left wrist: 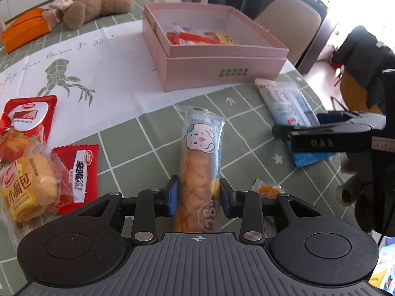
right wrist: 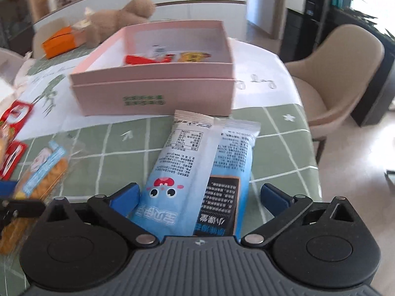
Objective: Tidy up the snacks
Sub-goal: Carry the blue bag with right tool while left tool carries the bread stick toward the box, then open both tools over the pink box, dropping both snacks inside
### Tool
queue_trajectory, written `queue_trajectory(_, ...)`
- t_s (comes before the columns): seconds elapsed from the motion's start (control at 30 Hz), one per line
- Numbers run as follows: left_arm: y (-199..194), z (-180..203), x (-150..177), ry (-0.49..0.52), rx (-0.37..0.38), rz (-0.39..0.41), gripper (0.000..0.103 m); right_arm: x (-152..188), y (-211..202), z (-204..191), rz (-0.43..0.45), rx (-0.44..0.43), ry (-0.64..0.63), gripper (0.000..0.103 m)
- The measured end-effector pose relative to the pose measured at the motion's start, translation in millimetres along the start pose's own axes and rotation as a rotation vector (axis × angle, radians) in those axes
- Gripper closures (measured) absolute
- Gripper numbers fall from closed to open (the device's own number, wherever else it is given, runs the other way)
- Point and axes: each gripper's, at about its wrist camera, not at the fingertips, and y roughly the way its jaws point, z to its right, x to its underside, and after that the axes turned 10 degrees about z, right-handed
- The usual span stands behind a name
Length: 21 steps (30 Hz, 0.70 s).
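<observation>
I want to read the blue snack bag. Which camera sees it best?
The right wrist view. The blue bag fills the middle, lying between the open right gripper, its print large. In the left wrist view the bag lies far off to the right, small, its near end hidden by the right gripper.

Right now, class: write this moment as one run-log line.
left gripper: shut on bread stick | right gripper: open around blue packet | pink box: partly filled
</observation>
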Motion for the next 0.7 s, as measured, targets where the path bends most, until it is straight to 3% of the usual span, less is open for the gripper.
queue_trajectory(0.2, -1, 3, 2, 0.027, -0.006, -0.006, 0.065, -2, 6, -11, 0.025, 0.059, 0.049, 0.000)
queue_trajectory(0.27, -2, 4, 2, 0.042, -0.002, -0.007, 0.065, -3, 1, -15, 0.020, 0.034, 0.027, 0.010)
queue_trajectory(0.3, -2, 4, 3, 0.047, -0.001, -0.006, 0.065, -4, -3, -16, 0.012, 0.011, 0.011, 0.020)
queue_trajectory(0.43, -2, 6, 0, -0.012, -0.040, -0.012, 0.065, -3, -22, -11, -0.010, -0.043, 0.003, 0.025)
queue_trajectory(0.53, 0, 13, -4, 0.027, -0.063, -0.036, 0.069, -7, -44, 0, 0.019, -0.048, 0.011, 0.025)
queue_trajectory(0.63, -6, 9, -9, -0.025, -0.022, 0.004, 0.072, -18, -67, 14, 0.058, -0.061, 0.031, 0.025)
queue_trajectory(0.7, -23, 7, -23, -0.069, 0.027, 0.074, 0.072, -31, -83, 21, 0.097, -0.062, 0.023, 0.025)
